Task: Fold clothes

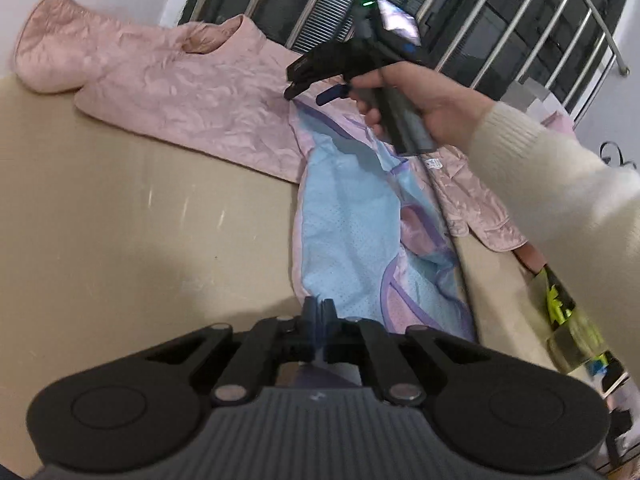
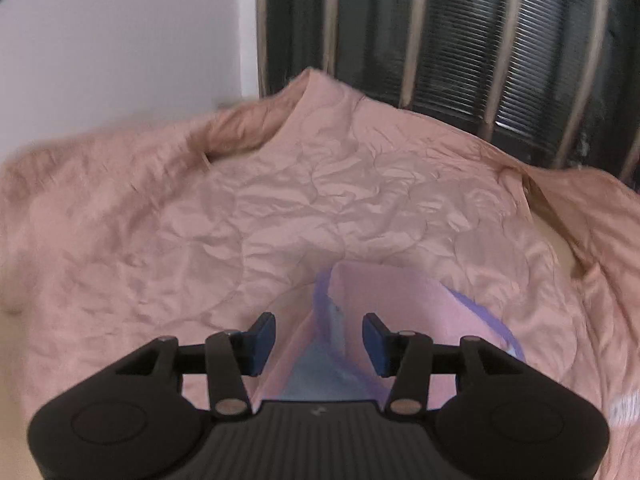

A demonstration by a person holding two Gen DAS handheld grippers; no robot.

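Observation:
A pink quilted jacket (image 1: 180,92) (image 2: 320,184) lies spread on the beige surface (image 1: 120,220). Over its middle lies a light blue and pink cloth with purple trim (image 1: 344,224) (image 2: 320,344). My left gripper (image 1: 318,310) is at the near hem of this cloth, its jaws pressed together on the fabric edge. My right gripper (image 2: 319,340) (image 1: 308,92), held by a hand in a cream sleeve, is at the cloth's far end by the jacket. It is open. A raised fold of the cloth stands between its blue pads (image 2: 264,338), which do not press on it.
Metal window bars (image 1: 460,20) and a white wall (image 2: 120,40) stand right behind the jacket. A clear bottle with a yellow-green label (image 1: 564,312) sits off the surface's right edge. Bare beige surface spreads to the left of the cloth.

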